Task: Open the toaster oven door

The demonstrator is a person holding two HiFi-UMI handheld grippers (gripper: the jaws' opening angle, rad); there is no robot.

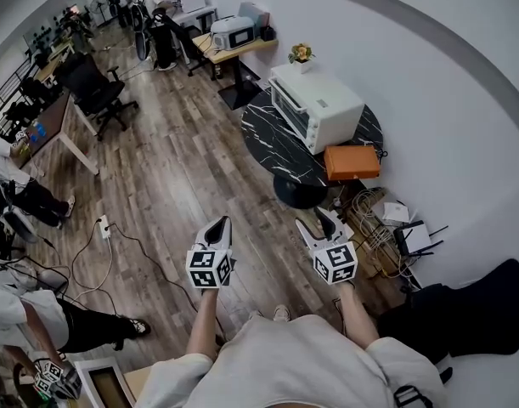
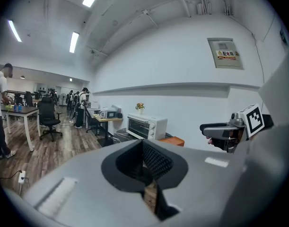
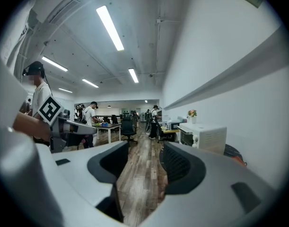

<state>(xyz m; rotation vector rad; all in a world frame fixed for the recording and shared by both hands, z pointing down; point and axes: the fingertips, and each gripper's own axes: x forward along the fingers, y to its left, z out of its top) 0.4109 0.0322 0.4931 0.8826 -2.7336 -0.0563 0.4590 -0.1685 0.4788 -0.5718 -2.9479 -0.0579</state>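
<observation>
The white toaster oven (image 1: 314,104) stands on a round black marble table (image 1: 272,147) by the wall, its glass door up and closed. It shows small and far off in the left gripper view (image 2: 146,126) and in the right gripper view (image 3: 203,138). Both grippers hang in the air over the wood floor, well short of the table. My left gripper (image 1: 218,226) (image 2: 143,162) is shut and holds nothing. My right gripper (image 1: 320,224) (image 3: 142,167) is open, with only floor showing between its fingers.
An orange box (image 1: 352,161) lies on the table next to the oven, and a small flower pot (image 1: 301,53) stands behind it. Cables and a router (image 1: 391,228) clutter the floor by the wall. A power strip (image 1: 104,226), an office chair (image 1: 93,87), desks and several people are to the left.
</observation>
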